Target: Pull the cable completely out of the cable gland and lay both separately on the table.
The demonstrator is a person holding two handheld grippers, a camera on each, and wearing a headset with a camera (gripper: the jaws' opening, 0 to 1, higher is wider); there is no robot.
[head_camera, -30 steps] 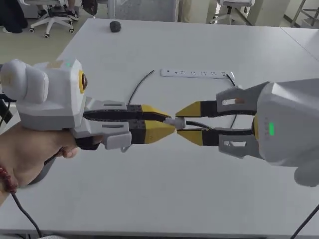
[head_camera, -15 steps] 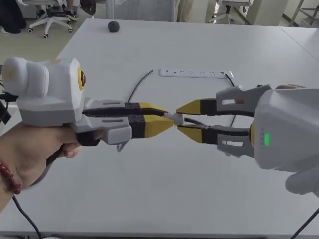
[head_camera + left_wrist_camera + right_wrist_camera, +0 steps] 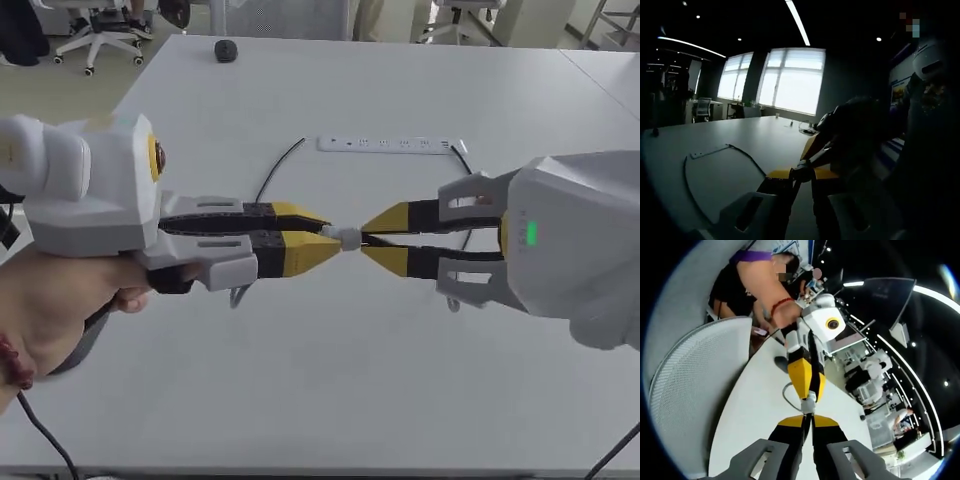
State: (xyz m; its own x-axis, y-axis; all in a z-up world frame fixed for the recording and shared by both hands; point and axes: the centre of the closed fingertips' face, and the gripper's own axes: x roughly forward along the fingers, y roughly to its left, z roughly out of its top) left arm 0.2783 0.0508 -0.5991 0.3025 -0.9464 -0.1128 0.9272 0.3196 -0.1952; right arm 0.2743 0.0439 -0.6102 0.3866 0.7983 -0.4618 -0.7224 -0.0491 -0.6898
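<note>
A small pale cable gland (image 3: pixel 348 238) hangs above the white table (image 3: pixel 330 360), between the tips of both grippers. My left gripper (image 3: pixel 335 238) comes in from the left and is shut on the gland (image 3: pixel 801 172). My right gripper (image 3: pixel 366 240) meets it tip to tip from the right, shut on the black cable (image 3: pixel 400 239) just behind the gland (image 3: pixel 809 402). The cable runs back between the right jaws, and its far part is hidden. In the right gripper view the left gripper (image 3: pixel 808 392) points straight at the camera.
A white power strip (image 3: pixel 385 145) lies at the back of the table, with a thin black wire (image 3: pixel 272 178) left of it. A dark mouse (image 3: pixel 225 50) sits near the far edge. Office chairs (image 3: pixel 95 35) stand beyond. A person's hand (image 3: pixel 60 300) holds the left gripper.
The right gripper's jaws were spread around the cable one second ago and have come together on it right behind the gland. The left gripper keeps its hold.
</note>
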